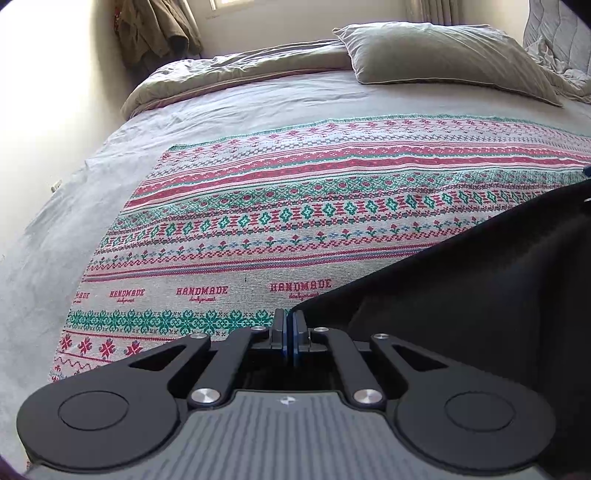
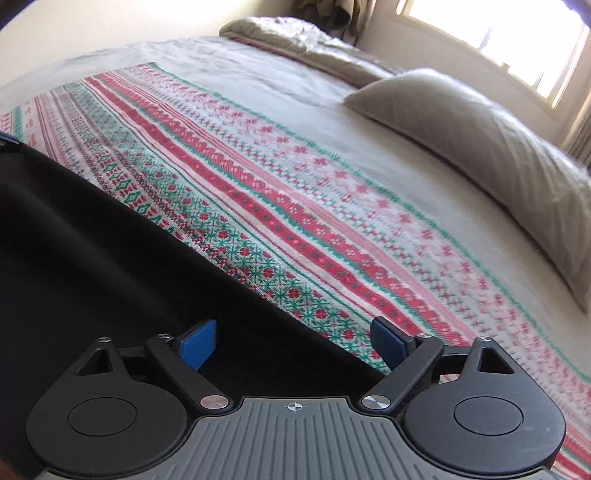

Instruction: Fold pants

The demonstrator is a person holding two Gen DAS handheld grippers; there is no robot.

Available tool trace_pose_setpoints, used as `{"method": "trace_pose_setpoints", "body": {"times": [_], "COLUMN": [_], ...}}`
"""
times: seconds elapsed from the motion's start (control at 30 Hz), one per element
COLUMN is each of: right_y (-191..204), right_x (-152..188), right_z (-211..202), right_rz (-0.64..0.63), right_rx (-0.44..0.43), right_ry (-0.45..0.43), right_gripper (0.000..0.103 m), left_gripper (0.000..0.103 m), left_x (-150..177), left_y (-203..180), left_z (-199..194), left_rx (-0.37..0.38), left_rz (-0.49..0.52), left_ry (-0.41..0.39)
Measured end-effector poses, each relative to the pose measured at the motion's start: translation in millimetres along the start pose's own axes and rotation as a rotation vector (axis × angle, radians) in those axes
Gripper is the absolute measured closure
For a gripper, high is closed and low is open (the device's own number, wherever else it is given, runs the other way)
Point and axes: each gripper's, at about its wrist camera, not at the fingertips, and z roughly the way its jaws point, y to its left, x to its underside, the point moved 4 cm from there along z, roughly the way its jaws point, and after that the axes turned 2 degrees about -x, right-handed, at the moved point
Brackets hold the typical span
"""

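Closest to us in the left wrist view, the left gripper (image 1: 289, 325) has its two blue pads squeezed together with no gap showing, and the corner of the black pants (image 1: 461, 295) sits right at the tips. It looks pinched there, though we can't see cloth between the pads. The dark fabric spreads off to the right and lower right of that view.

On the right wrist view, the right gripper (image 2: 291, 338) has its jaws spread wide, blue fingers (image 2: 197, 347) well apart. The pants (image 2: 110, 258) edge runs diagonally between them, but the pads aren't pressing on it, so nothing's gripped on that side.

Under the pants we've got a patterned blanket (image 1: 295, 206) in red, green and white bands, with "HANDMADE" woven along one strip. It lies flat on a bed with a grey sheet (image 1: 92, 206). Further back there's a greyish pillow (image 1: 443, 55), and a bunched-up duvet (image 1: 229, 70) along the far edge. Behind that, a window (image 2: 491, 33) glows bright, and some brownish clothes (image 1: 155, 33) hang by the wall.
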Motion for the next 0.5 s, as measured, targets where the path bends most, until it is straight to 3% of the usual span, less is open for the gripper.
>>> {"method": "trace_pose_setpoints", "body": {"times": [0.07, 0.13, 0.23, 0.3, 0.5], "right_y": [-2.7, -2.3, 4.8, 9.3, 14.6], "right_x": [-0.7, -0.3, -1.2, -2.1, -5.5], "right_z": [2.4, 1.0, -4.4, -12.1, -68.0], "right_rz": [0.054, 0.1, 0.117, 0.111, 0.134], "right_rx": [-0.091, -0.13, -0.102, -0.051, 0.026], "right_ry": [0.01, 0.002, -0.011, -0.023, -0.143], "right_gripper": [0.055, 0.07, 0.091, 0.097, 0.1], "left_gripper": [0.1, 0.1, 0.1, 0.1, 0.1], "left_x": [1.8, 2.7, -0.1, -3.2, -6.7], "left_y": [-2.2, -6.2, -8.8, -7.4, 0.8], "left_z": [-2.0, -3.8, -14.0, -31.1, -103.2], "left_rx": [-0.016, -0.042, -0.073, -0.075, -0.063], "left_rz": [-0.002, -0.004, -0.027, -0.068, -0.131], "left_ry": [-0.01, -0.017, -0.033, -0.057, -0.157]}}
